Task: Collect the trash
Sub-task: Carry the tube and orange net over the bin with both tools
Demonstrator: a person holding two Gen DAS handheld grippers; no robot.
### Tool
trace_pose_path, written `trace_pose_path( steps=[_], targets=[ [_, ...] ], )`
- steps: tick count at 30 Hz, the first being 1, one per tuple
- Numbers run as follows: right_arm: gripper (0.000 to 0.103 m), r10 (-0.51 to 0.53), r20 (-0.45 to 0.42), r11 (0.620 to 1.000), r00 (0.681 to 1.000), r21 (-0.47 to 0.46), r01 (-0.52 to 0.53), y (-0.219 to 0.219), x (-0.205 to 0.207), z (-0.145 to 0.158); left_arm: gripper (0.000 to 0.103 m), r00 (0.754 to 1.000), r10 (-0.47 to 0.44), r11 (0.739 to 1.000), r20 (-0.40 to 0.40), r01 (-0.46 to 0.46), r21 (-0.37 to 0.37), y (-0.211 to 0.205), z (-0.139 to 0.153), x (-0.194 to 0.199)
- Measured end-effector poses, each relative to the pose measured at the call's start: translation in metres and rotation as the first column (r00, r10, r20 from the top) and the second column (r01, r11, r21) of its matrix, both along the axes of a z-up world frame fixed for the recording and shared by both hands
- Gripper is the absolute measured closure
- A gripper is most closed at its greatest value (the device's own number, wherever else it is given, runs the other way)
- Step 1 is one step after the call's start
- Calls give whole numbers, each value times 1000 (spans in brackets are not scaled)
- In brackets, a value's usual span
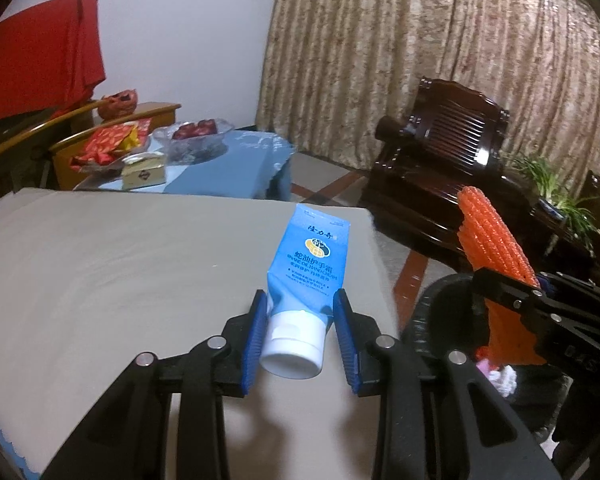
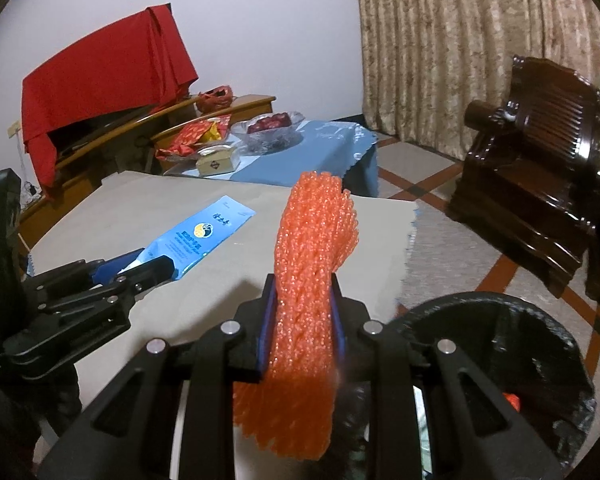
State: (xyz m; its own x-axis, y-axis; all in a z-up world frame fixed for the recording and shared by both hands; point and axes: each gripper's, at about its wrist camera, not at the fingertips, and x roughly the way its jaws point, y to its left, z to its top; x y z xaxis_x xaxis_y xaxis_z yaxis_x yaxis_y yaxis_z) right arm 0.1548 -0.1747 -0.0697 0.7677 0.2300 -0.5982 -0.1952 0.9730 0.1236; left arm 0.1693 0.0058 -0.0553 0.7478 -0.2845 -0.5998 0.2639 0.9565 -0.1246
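grey-covered table (image 1: 100,272) lies bare to its right edge, black trash bin (image 2: 500,344) just beyond it. right gripper (image 2: 302,292) pinches the orange foam net (image 2: 312,248); left gripper (image 1: 300,320) pinches the blue hand cream tube (image 1: 306,264) near that edge.

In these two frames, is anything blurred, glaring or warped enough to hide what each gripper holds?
Left wrist: fisheye bends the edges, but the blue tube stays sharp, its white cap slightly bright. Right wrist: dim lighting, the orange foam net is clear.

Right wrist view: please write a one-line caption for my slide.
Right tongs grip an orange foam fruit net beside a black trash bin; left tongs hold a blue hand cream tube.
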Motion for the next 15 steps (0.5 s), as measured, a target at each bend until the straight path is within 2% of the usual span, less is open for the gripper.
trace_pose_path(
  steps=[8, 15],
  targets=[
    [78, -83, 14, 997, 996, -5, 83, -41, -26, 5, 70, 997, -71, 997, 27, 71, -10, -34, 12, -18],
    [78, -145, 30, 989, 989, -11, 145, -72, -45, 7, 76, 989, -140, 990, 56, 141, -11, -63, 22, -31]
  ],
)
